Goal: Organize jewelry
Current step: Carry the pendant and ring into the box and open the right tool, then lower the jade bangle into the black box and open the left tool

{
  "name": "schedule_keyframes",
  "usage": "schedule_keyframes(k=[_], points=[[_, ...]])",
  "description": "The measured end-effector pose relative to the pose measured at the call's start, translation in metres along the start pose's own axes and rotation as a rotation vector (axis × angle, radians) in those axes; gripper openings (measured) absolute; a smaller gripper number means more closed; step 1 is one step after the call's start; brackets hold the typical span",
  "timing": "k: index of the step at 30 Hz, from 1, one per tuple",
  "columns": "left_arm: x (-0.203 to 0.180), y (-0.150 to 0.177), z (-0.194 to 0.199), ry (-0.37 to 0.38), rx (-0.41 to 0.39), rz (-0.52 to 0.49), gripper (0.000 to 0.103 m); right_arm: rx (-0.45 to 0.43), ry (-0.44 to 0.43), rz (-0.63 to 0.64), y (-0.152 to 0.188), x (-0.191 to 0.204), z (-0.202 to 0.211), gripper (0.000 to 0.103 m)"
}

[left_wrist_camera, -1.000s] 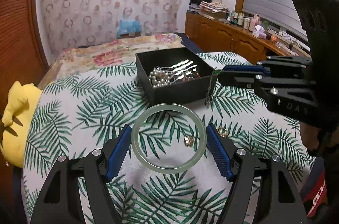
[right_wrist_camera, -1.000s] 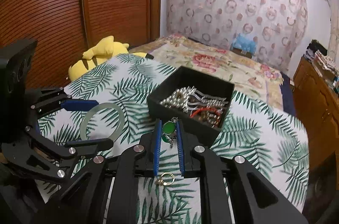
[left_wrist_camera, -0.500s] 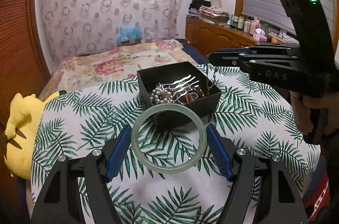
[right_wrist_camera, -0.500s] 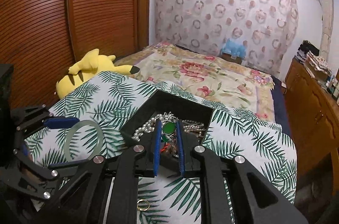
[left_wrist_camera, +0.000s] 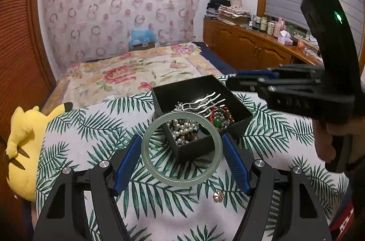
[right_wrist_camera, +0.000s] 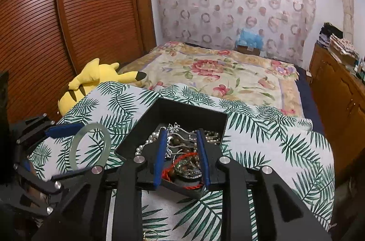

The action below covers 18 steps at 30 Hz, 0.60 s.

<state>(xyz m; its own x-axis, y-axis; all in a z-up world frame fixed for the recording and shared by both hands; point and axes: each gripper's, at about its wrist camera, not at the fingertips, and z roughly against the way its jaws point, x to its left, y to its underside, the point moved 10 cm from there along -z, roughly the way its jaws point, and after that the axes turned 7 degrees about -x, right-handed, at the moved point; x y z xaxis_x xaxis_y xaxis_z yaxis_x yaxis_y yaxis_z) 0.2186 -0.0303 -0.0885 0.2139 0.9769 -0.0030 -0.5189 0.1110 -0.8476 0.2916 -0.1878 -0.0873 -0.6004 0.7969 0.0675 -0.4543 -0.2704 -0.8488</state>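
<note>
My left gripper (left_wrist_camera: 181, 159) is shut on a pale green jade bangle (left_wrist_camera: 146, 149), held flat between its blue pads just above the near corner of the black jewelry box (left_wrist_camera: 194, 151). The box holds pearls (left_wrist_camera: 182, 129), silver hairpins, a red cord bracelet and a green pendant necklace (left_wrist_camera: 217, 123). My right gripper (right_wrist_camera: 181, 133) hovers over the box (right_wrist_camera: 194, 105); its jaws are opening and nothing is between the pads. In the right wrist view the bangle (right_wrist_camera: 106, 145) shows at the left.
The box sits on a palm-leaf cloth (left_wrist_camera: 75, 149). A small gold earring (left_wrist_camera: 216, 195) and a gold ring (right_wrist_camera: 150, 235) lie loose on it near me. A yellow plush toy (left_wrist_camera: 22, 143) lies at the left edge. A floral bed sits behind and wooden cabinets stand at the right.
The right gripper moved over the box and its jaws parted; the green pendant necklace it held now lies in the box. The left gripper carried the bangle up to the box.
</note>
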Motion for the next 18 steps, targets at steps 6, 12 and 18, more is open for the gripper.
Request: schedule_keyframes(k=[6,12,18], points=[[-0.002,-0.009,-0.012,-0.009,0.002,-0.013,0.069,0.006,0.013,-0.014,0.010,-0.010,0.002,0.029],[-0.005,-0.021,-0.034,-0.025,0.014,-0.036,0.069,0.013,0.027,-0.045,0.023,-0.025,0.006,0.029],[-0.008,-0.025,-0.059,-0.033,0.044,-0.045,0.069,0.025,0.041,-0.063,0.039,-0.037,0.011,0.029]])
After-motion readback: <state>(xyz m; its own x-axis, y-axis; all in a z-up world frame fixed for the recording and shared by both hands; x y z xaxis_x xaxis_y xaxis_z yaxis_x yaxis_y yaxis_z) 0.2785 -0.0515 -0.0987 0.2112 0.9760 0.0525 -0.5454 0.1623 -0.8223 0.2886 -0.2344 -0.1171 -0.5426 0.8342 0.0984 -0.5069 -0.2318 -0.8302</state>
